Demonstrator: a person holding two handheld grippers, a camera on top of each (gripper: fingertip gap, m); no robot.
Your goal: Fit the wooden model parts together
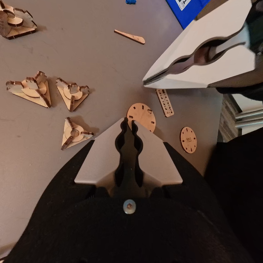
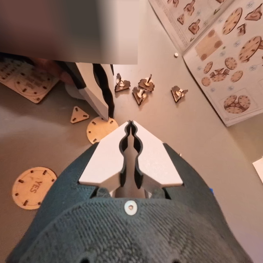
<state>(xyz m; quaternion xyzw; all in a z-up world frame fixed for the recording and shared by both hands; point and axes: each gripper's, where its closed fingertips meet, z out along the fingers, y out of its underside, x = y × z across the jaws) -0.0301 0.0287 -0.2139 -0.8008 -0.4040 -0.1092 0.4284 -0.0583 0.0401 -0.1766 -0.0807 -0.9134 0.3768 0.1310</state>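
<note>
The left gripper (image 1: 129, 121) has its fingertips down on the rim of a plain slotted wooden disc (image 1: 143, 115) lying flat on the grey table (image 1: 85, 56); the tips stand a narrow way apart with the disc's edge showing between them, and whether they pinch it or only rest on it I cannot tell. Just beside that disc lies a second wooden disc (image 1: 188, 140) with a short engraved word on it. The right gripper (image 2: 130, 121) hovers over bare table with its fingers clenched together on nothing. Near the discs are a flat triangular plate (image 2: 79, 115) and a small perforated strip (image 1: 165, 102). Farther off stand four assembled triangular wooden pieces (image 1: 72, 93), then printed instruction sheets (image 2: 227, 71) and a blue box (image 1: 185, 12) bearing a label.
</note>
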